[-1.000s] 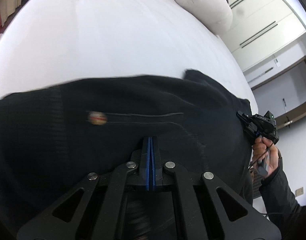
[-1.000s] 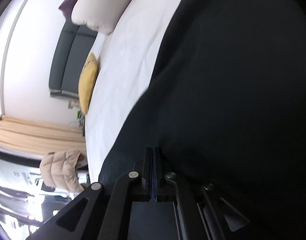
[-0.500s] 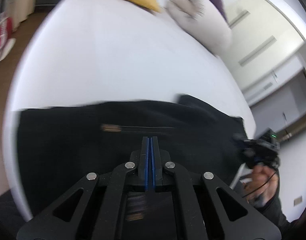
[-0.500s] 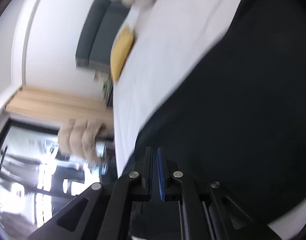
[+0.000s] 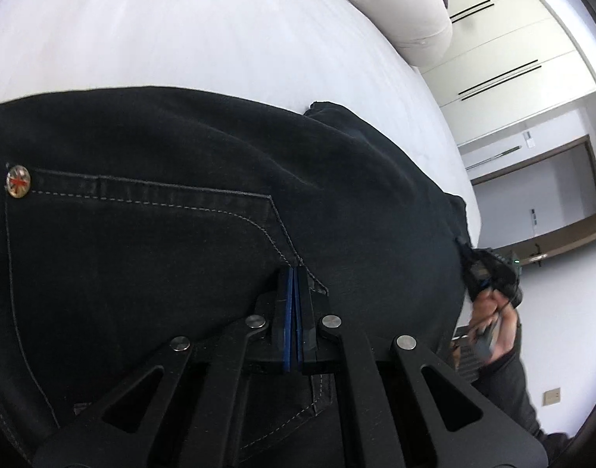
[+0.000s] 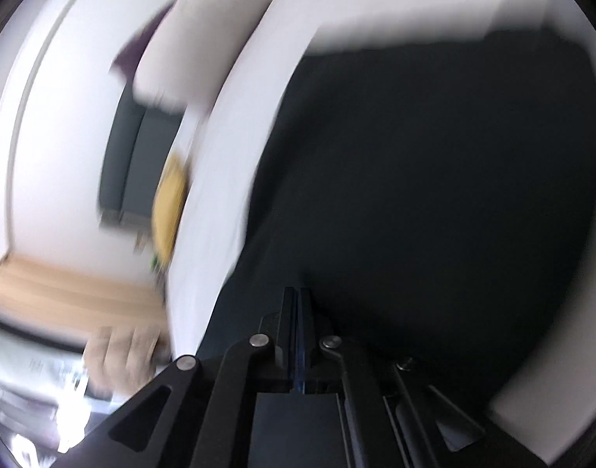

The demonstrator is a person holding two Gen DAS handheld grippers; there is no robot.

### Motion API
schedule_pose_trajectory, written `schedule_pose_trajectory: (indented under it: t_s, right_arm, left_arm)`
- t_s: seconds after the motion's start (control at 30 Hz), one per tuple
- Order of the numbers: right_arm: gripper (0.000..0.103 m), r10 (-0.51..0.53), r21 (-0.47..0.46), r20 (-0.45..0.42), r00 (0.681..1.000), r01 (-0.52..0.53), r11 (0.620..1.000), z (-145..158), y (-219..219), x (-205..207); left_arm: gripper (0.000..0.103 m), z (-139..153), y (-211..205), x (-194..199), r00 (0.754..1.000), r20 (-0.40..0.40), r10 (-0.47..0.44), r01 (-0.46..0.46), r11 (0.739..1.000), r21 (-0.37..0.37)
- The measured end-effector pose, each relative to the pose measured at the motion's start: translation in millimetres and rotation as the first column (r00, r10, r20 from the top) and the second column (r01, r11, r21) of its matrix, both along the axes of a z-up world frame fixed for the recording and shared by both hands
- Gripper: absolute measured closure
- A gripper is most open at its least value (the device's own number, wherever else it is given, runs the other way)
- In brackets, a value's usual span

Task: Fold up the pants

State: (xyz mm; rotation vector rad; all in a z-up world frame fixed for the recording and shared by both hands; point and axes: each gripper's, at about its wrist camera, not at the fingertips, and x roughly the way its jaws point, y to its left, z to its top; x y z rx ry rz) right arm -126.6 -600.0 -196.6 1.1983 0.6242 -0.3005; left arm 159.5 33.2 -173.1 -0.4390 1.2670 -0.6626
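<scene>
Black pants (image 5: pixel 181 179) lie spread on a white bed (image 5: pixel 181 31), back pocket and a round metal button (image 5: pixel 18 182) showing. My left gripper (image 5: pixel 294 273) is shut on the pants at the pocket's corner. In the blurred right wrist view, my right gripper (image 6: pixel 299 292) is shut on the pants (image 6: pixel 434 195) at their edge. The right gripper and the hand holding it (image 5: pixel 492 284) also show at the pants' right end in the left wrist view.
A beige pillow (image 5: pixel 391 4) lies at the bed's head. White wardrobes (image 5: pixel 512 39) stand beyond the bed. A dark sofa (image 6: pixel 130 163) and a yellow cushion (image 6: pixel 169 210) show in the right wrist view.
Both grippers have moved with the pants held; the left one dropped back close to the fabric after a brief lift. The right wrist view swung and is blurred.
</scene>
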Motion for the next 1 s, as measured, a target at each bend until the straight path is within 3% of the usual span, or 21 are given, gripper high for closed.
schedule_pose_trajectory:
  t_s: [0.1,0.17,0.23,0.3,0.37,0.43,0.5,0.57,0.63,0.8,1.0]
  right_arm:
    - [0.091,-0.175,-0.125,-0.075,0.982,0.165,0.978,26,-48,-54]
    - [0.054,-0.205,-0.127,-0.025,0.978,0.201,0.971,45,-59,-89]
    - [0.035,-0.213,-0.143,0.031,0.977,0.215,0.966,62,-54,-114]
    - [0.034,-0.195,-0.163,0.077,0.978,0.205,0.965,72,-43,-134]
    - [0.034,-0.193,-0.109,0.088,0.977,0.202,0.973,62,-39,-150]
    - [0.035,-0.207,-0.044,0.073,0.976,0.211,0.977,47,-34,-146]
    - [0.038,-0.235,0.017,0.054,0.970,0.235,0.972,30,-10,-115]
    - [0.045,-0.236,0.078,0.080,0.968,0.230,0.970,15,-3,-104]
    - [0.047,-0.240,0.106,0.065,0.969,0.233,0.967,9,4,-75]
    - [0.053,-0.265,0.166,0.104,0.959,0.246,0.955,-4,-4,-79]
    - [0.069,-0.277,0.223,0.155,0.948,0.240,0.945,-14,-16,-74]
  left_arm:
    - [0.102,-1,-3,-6,1.000,0.016,0.022,-0.022,1.000,0.015]
    - [0.102,5,2,-11,0.999,0.027,0.038,-0.038,0.999,0.029]
    - [0.102,10,0,-14,0.998,0.037,0.041,-0.042,0.999,0.033]
    - [0.102,17,-2,-19,0.999,0.039,0.036,-0.036,0.999,-0.006]
    - [0.102,24,-16,-19,0.998,0.051,0.022,-0.020,0.999,-0.041]
    - [0.102,30,-26,-22,0.998,0.057,-0.006,0.008,0.999,-0.036]
    - [0.102,29,-36,-21,0.999,0.043,-0.026,0.025,1.000,0.007]
    - [0.102,25,-40,-18,1.000,0.013,-0.024,0.024,0.999,0.036]
    - [0.102,15,-31,-19,1.000,-0.019,-0.006,0.006,1.000,0.004]
    - [0.102,2,-28,-16,0.999,-0.032,-0.010,0.010,1.000,0.005]
    - [0.102,0,-14,-16,1.000,-0.024,-0.014,0.014,1.000,0.016]
